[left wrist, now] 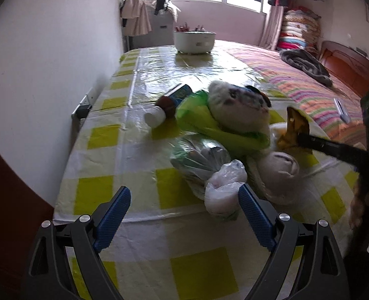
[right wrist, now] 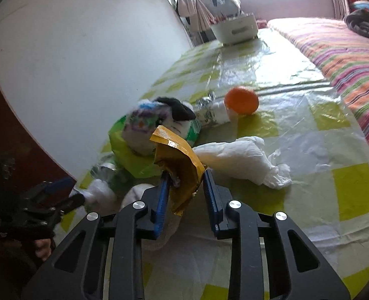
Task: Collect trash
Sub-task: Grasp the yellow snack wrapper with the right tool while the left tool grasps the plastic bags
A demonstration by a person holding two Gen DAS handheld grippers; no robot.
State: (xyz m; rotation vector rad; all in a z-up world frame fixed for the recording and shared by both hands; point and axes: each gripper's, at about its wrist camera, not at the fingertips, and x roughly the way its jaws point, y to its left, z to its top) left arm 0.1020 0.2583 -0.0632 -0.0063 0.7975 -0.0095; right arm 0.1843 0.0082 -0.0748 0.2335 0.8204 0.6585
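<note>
My right gripper (right wrist: pixel 185 176) is shut on a crumpled gold wrapper (right wrist: pixel 177 155) and holds it above the checked table (right wrist: pixel 309 115); the wrapper also shows in the left wrist view (left wrist: pixel 293 130). My left gripper (left wrist: pixel 184 195) is open and empty, close to a clear plastic bag (left wrist: pixel 224 187) and a silver-green wrapper (left wrist: pixel 199 156). A plush toy in green (left wrist: pixel 234 110) lies mid-table. A bottle with a white cap (left wrist: pixel 169 105) lies behind it. A white tissue (right wrist: pixel 244 160) and an orange ball (right wrist: pixel 240 100) lie to the right.
A white basket (left wrist: pixel 193 41) stands at the table's far end. A white wall (left wrist: pixel 47 75) runs along the left. A bed with a striped cover (left wrist: pixel 297 80) borders the right side. A white sock-like lump (left wrist: pixel 279 167) lies near the plush.
</note>
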